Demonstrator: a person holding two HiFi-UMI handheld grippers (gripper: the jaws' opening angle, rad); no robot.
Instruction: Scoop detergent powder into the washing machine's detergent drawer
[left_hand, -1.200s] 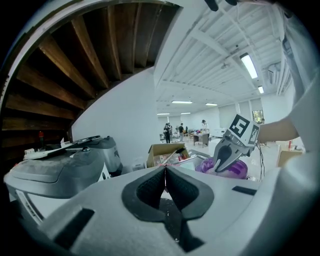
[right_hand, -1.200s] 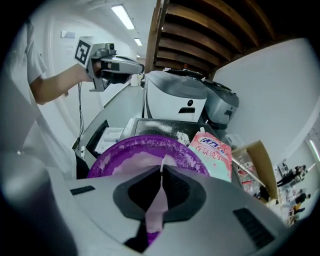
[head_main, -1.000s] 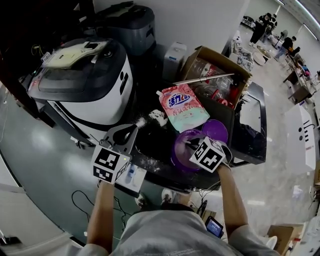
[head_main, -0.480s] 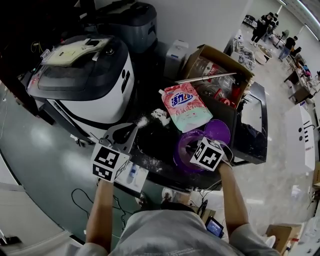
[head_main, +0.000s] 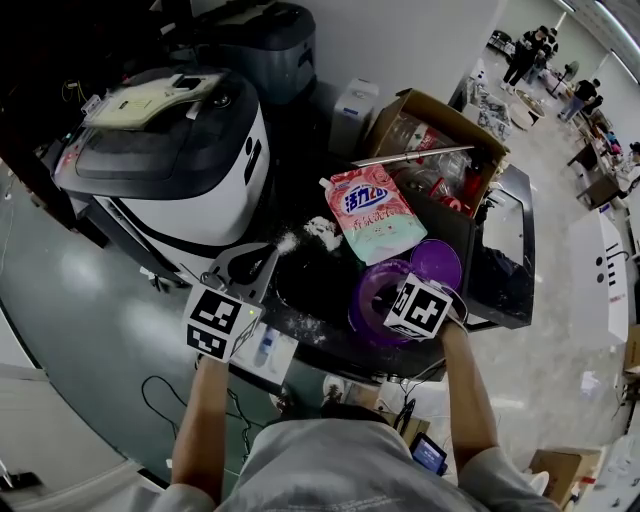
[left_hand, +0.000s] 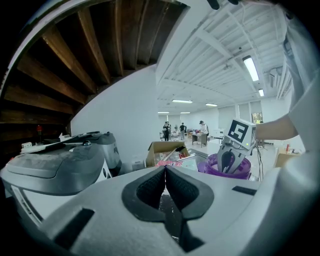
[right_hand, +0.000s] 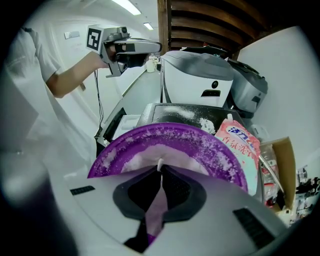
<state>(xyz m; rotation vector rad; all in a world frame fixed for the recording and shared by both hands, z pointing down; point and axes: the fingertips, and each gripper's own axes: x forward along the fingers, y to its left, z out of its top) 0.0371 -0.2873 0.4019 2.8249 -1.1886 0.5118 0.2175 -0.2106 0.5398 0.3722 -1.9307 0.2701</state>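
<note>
A purple bowl holding white powder stands on a dark, powder-dusted top. My right gripper reaches over the bowl's near rim, shut on a thin purple scoop handle whose end dips into the powder. A pink detergent bag lies flat just beyond the bowl. My left gripper hovers at the top's left edge with its jaws shut and nothing between them. The grey and white washing machine stands to the far left. The scoop's own bowl is hidden.
A purple lid lies right of the bowl. An open cardboard box of clutter stands behind. Spilled powder lies near the bag. A white tray-like thing sits under the left gripper. People stand far off at the back right.
The right gripper has edged slightly to the right at the bowl, still shut on the handle. The left gripper has stayed where it was.
</note>
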